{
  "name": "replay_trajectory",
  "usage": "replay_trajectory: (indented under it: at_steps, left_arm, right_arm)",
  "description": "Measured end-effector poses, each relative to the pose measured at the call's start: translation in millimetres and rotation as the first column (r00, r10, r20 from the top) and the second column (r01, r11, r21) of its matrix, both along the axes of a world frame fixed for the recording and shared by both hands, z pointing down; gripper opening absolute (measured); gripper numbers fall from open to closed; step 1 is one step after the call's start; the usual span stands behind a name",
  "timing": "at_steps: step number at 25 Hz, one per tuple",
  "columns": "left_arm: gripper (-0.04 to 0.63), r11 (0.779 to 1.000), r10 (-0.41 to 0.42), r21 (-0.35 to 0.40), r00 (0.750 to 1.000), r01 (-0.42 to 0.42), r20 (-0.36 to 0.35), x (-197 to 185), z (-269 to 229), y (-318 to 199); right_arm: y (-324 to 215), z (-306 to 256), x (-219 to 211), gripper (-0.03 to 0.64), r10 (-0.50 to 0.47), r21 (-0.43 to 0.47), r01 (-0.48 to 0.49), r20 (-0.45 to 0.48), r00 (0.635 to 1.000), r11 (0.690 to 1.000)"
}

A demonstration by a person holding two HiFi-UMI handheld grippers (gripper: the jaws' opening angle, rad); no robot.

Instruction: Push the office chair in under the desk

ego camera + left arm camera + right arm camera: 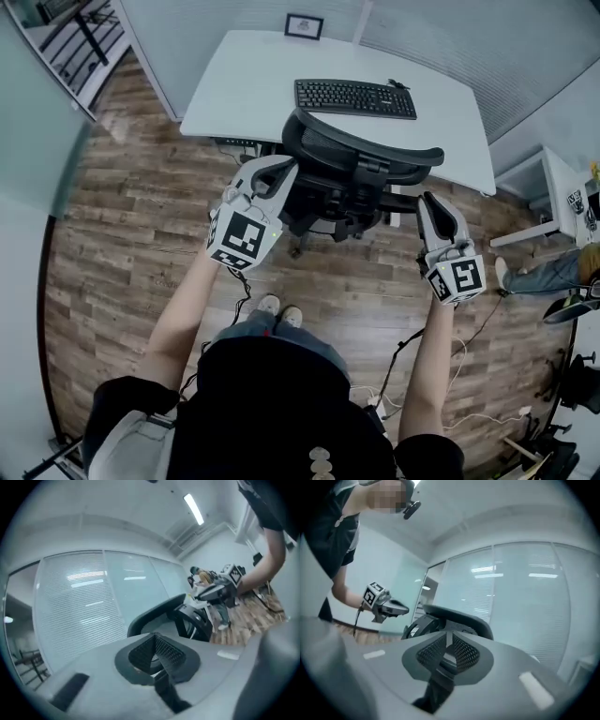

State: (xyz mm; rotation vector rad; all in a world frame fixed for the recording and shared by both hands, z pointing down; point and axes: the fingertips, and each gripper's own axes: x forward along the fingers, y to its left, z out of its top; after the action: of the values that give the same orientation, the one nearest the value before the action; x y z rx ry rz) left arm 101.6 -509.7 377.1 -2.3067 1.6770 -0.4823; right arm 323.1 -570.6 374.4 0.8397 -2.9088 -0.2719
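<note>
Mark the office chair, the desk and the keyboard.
office chair (361, 153): head view, top edge of its backrest.
desk (248, 89): head view, bare white top left of the keyboard.
keyboard (354, 97): head view, middle of its keys.

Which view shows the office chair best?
The head view: the office chair appears nearly whole from above, against the desk. Both gripper views catch only its curved backrest.
</note>
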Motion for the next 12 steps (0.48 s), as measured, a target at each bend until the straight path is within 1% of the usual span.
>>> replay_trajectory:
  at_steps: [1, 3, 5, 7, 9, 12]
  left_arm:
    - [0.008, 1.0, -0.017, 0.021, 0.998, 0.018, -0.063, -3, -6, 1]
    - [0.008, 0.997, -0.048, 0.056, 0.984, 0.058, -0.169, -8, -13, 2]
    - [0.008, 0.992, -0.078, 0.081, 0.967, 0.101, -0.242, -13, -18, 3]
    - [0.008, 0.986, -0.103, 0.094, 0.95, 0.136, -0.296, -17, -18, 4]
    - [0.008, 0.983, -0.118, 0.091, 0.934, 0.157, -0.336, -20, -13, 6]
    - [0.008, 0.981, -0.138, 0.079, 0.923, 0.177, -0.358, -22, -4, 11]
  right_arm:
    - [0, -5, 5, 0.037, 0.042, -0.001, -0.042, 0.066, 0.997, 0.999]
    - [1, -14, 15, 0.017, 0.111, -0.016, -0.11, 0.183, 0.977, 0.994]
    - [3, -19, 23, 0.008, 0.165, -0.034, -0.162, 0.256, 0.952, 0.986]
    - [7, -18, 30, 0.008, 0.212, -0.051, -0.206, 0.294, 0.932, 0.977]
    - [11, -13, 36, 0.008, 0.26, -0.076, -0.249, 0.323, 0.91, 0.966]
    - [16, -5, 50, 0.008, 0.333, -0.114, -0.312, 0.35, 0.876, 0.943]
